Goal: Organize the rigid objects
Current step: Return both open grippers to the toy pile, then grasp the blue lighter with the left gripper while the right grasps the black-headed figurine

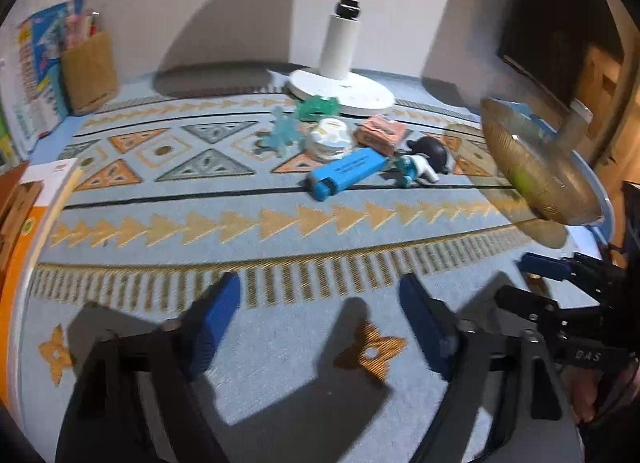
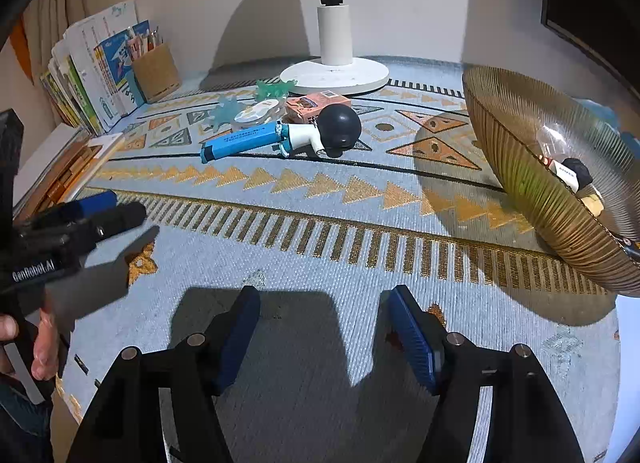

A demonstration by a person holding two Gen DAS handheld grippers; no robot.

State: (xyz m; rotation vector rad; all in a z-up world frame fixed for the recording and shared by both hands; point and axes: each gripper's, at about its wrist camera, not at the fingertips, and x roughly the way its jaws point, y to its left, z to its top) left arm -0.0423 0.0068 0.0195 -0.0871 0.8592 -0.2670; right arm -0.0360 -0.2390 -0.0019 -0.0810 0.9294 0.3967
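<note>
Amber ribbed glass at the right: bowl (image 2: 516,123), seemingly the collecting place, already carrying a small black-and-white item and a few other bits too small to identify. Well apart from it, toward the back of the patterned blue mat (image 2: 320,223) on the tabletop, a loose cluster waiting to be sorted. Blue box (image 2: 240,141) flat at the front, end-on against or just beside a white-and-teal piece (image 2: 298,135) with a black ball (image 2: 339,126). Pink box (image 2: 316,103) and round white tin (image 2: 256,113) just behind. Two snowflake-shaped pieces at the rear, teal one (image 2: 274,89) and pale blue one (image 2: 226,113), near the white stand base (image 2: 334,77). Heaped close together, probably as dumped rather than arranged. Books (image 2: 92,63) and cork pen holder (image 2: 156,71) against the wall at the left, clear of the work. Left gripper (image 1: 320,287) low over the near part of the mat, jaws apart, only bare mat and shadow between them. Right gripper (image 2: 324,295) likewise with jaws apart and empty, aimed down and forward, bowl close on its right. Both held short of the cluster and side by side, probably a ready stance before a reach. Judging by the layout, most of the sorting yet to do. Sensible first pick: blue box, nearest, with long flat sides suited to a pinch across the width. Black ball likely to roll if nudged.
</note>
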